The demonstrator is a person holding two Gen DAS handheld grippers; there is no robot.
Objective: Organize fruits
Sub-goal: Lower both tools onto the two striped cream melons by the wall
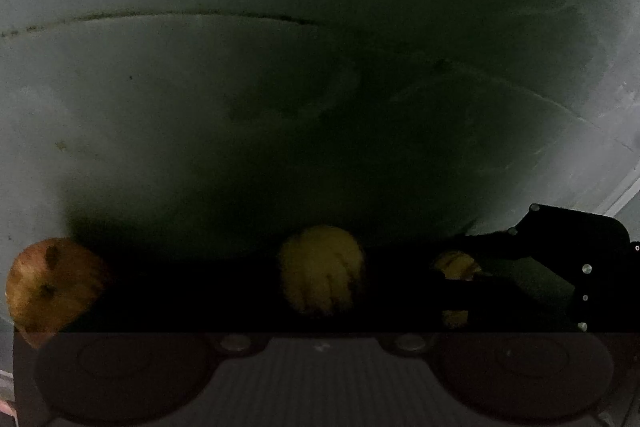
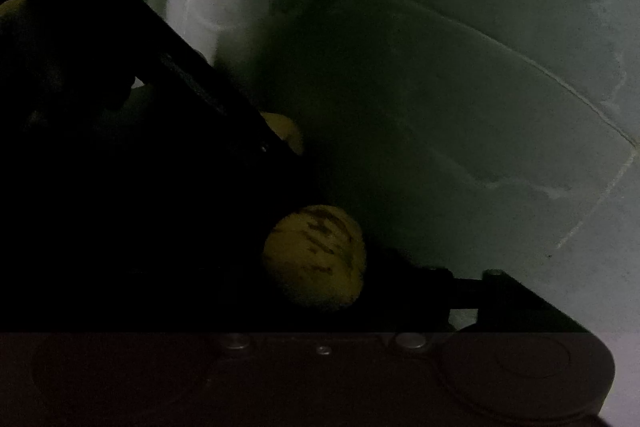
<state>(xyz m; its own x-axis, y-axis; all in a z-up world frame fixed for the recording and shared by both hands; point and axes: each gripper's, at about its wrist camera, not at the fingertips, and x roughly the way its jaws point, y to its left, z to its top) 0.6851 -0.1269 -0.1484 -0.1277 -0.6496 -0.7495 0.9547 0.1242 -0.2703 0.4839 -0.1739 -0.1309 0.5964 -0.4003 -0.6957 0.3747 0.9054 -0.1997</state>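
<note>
Yellow and very dark, the left wrist view shows a round yellow fruit with faint stripes (image 1: 322, 269) low in the middle, right in front of the camera where the fingers of the left gripper (image 1: 322, 291) should be. The fingers themselves are lost in black shadow, so I cannot tell if the pads press on this fruit or only stand around it. At the near left edge lies a reddish-brown fruit (image 1: 52, 283) with dark spots. To the right the black body of the right gripper (image 1: 560, 259) reaches in, with another yellow fruit (image 1: 456, 267) partly hidden behind its parts. Behind all lies a pale grey floor (image 1: 200, 87) with a thin seam.

The right wrist view shows a yellow fruit with brown streaks (image 2: 316, 257) close before the camera, in the place between the fingers; again the fingers are too dark, and the grip cannot be told. The other tool crosses the left side as a black mass.

No basket or tray is visible, and the fruits lie loose, so I judge the sorting is at an early stage, with most left to do.
</note>
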